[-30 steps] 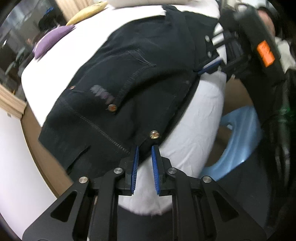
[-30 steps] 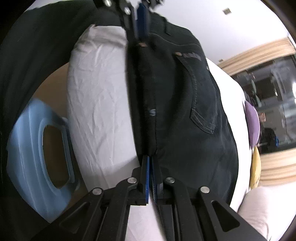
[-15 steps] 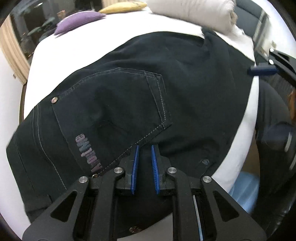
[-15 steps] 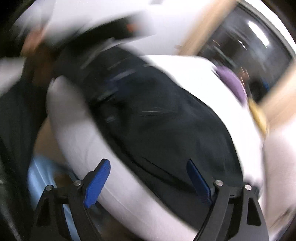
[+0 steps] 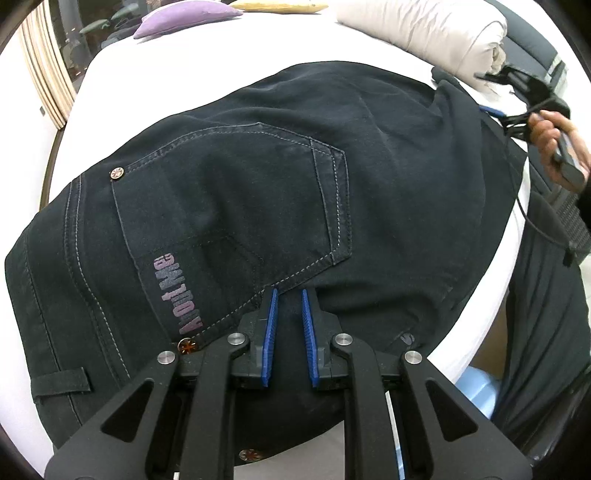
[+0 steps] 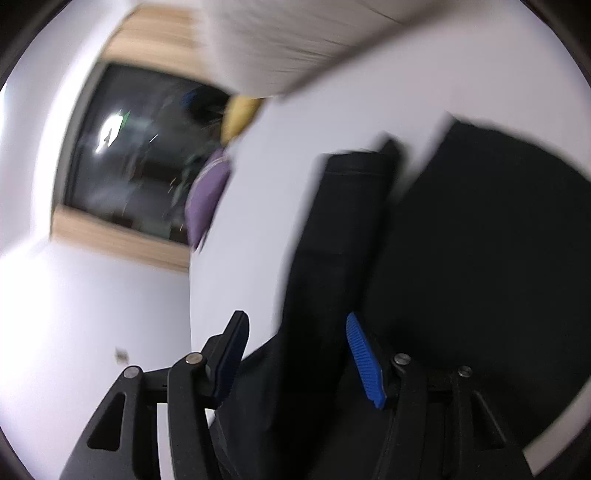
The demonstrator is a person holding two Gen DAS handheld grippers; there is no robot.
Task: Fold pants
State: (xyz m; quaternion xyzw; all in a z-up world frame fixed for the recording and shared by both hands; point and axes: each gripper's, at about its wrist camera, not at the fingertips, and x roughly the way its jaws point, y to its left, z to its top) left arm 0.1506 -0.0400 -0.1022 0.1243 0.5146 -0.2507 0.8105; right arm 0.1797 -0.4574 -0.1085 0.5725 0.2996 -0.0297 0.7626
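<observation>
Black pants (image 5: 295, 184) overhang white bed (image 5: 177, 88) edge — far side bare.

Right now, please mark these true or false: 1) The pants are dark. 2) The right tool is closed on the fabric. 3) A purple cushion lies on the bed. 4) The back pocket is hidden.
1) True: the pants are dark.
2) False: the right tool is open and has just been narrowing, with fabric between the pads, unpressed.
3) True: the purple cushion lies on the bed.
4) False: the back pocket faces up.
</observation>
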